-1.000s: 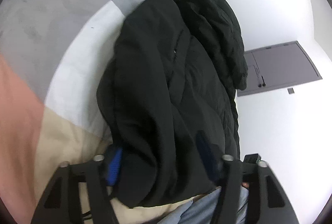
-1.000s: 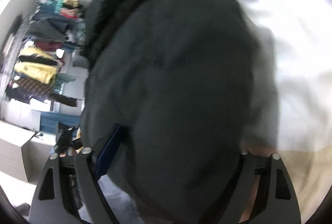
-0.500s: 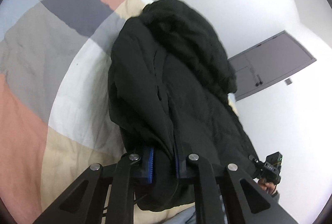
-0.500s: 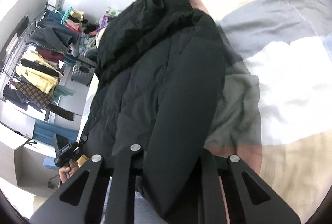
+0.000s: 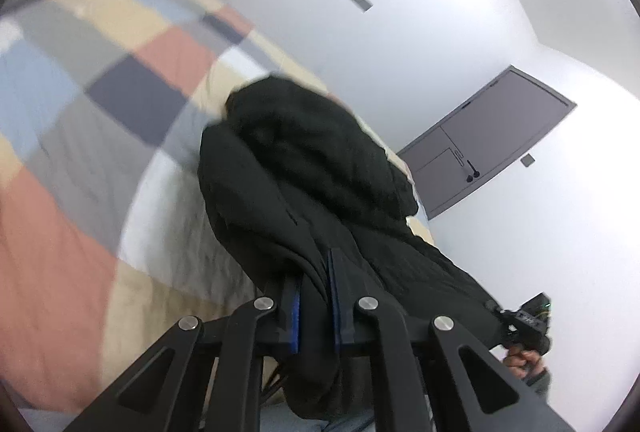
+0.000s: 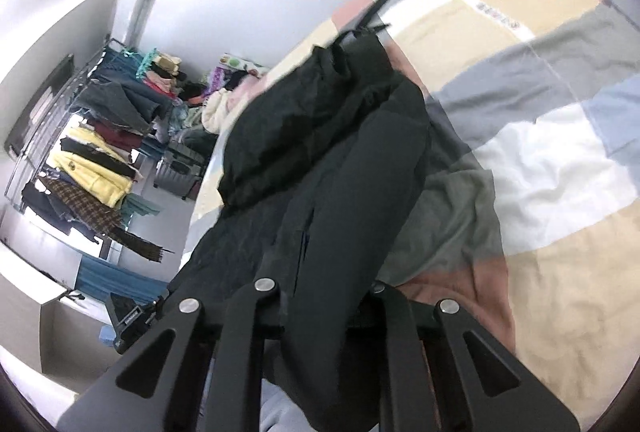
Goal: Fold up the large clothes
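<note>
A large black padded jacket [image 5: 304, 168] with a hood lies lengthwise on a patchwork bed cover [image 5: 80, 136]. My left gripper [image 5: 314, 280] is shut on a fold of the jacket's near edge, its blue pads pinching the cloth. The jacket also shows in the right wrist view [image 6: 340, 160]. My right gripper [image 6: 320, 292] is shut on the jacket's other near edge, which drapes over and hides its fingertips. Both grippers hold the near end raised while the hood end rests on the bed.
The bed cover [image 6: 540, 160] spreads to the right. A clothes rack [image 6: 88, 144] with hanging garments stands at the left, by a white wall. A grey door [image 5: 492, 140] is at the right. The other gripper's hand [image 5: 524, 336] shows at the lower right.
Both grippers closed on the jacket's near edge, from wide open a second ago. They have since lifted and pulled back, so more of the bed and room shows.
</note>
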The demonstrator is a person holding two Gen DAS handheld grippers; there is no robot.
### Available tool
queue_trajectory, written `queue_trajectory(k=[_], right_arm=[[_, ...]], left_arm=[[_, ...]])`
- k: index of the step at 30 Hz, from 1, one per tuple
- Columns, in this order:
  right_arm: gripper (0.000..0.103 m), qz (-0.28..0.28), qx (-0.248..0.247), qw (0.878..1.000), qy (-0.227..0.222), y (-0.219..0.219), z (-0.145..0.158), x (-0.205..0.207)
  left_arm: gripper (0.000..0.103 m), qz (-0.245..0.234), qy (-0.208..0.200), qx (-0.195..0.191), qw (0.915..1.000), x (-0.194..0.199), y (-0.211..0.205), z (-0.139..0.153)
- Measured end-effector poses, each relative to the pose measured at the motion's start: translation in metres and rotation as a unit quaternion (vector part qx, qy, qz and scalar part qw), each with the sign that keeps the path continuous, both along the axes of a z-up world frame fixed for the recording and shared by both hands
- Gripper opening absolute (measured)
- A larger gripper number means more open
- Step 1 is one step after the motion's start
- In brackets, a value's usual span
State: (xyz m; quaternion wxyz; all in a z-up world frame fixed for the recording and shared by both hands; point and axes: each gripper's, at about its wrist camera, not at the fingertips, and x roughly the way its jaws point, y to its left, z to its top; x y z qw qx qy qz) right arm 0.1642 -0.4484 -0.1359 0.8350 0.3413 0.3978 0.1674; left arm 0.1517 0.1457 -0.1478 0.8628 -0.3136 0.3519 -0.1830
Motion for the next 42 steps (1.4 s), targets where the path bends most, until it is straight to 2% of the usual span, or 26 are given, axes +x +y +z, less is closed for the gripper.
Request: queue_trajectory(k=[6, 10, 14, 20, 23, 27, 29, 35, 37, 39, 42], right_arm=[[0.014, 0.008, -0.007, 0.999, -0.04, 0.0, 0.042, -0.047], [0.014, 0.015, -0.018, 0.998, -0.059, 0.005, 0.057, -0.082], [0.014, 0.023, -0.013, 0.997, -0.077, 0.008, 0.066, -0.117], [0.014, 0.024, -0.008, 0.995, -0.101, 0.007, 0.08, -0.145], [0.014, 0.023, -0.008, 0.993, -0.114, 0.004, 0.094, -0.144], [0.014, 0.018, -0.013, 0.993, -0.113, 0.002, 0.11, -0.119], [0.014, 0.015, -0.016, 0.994, -0.104, 0.001, 0.114, -0.098], [0.014, 0.008, -0.034, 0.997, -0.07, -0.009, 0.11, -0.009], [0.014, 0.004, -0.036, 0.998, -0.06, -0.011, 0.105, 0.017], [0.014, -0.005, -0.058, 0.997, -0.058, -0.009, 0.101, 0.047], [0.014, -0.021, -0.085, 0.995, -0.052, -0.005, 0.091, 0.082]], left_arm=[[0.01, 0.002, -0.032, 0.011, 0.9994, -0.042, 0.004, 0.045], [0.009, 0.012, -0.039, -0.009, 0.9991, -0.071, 0.018, 0.064], [0.009, 0.013, -0.042, -0.005, 0.999, -0.096, 0.026, 0.082], [0.009, 0.007, -0.038, 0.013, 0.9992, -0.113, 0.029, 0.115], [0.01, 0.004, -0.026, 0.0, 0.9996, -0.108, 0.031, 0.132], [0.01, 0.009, -0.004, 0.005, 0.9999, -0.086, 0.032, 0.144], [0.01, 0.015, 0.002, 0.022, 0.9996, -0.072, 0.028, 0.149], [0.011, 0.04, 0.042, 0.059, 0.9966, -0.002, 0.014, 0.153], [0.011, 0.047, 0.052, 0.085, 0.994, 0.028, 0.007, 0.153], [0.011, 0.051, 0.058, 0.117, 0.9902, 0.058, -0.002, 0.152], [0.011, 0.056, 0.064, 0.173, 0.9813, 0.105, -0.018, 0.147]])
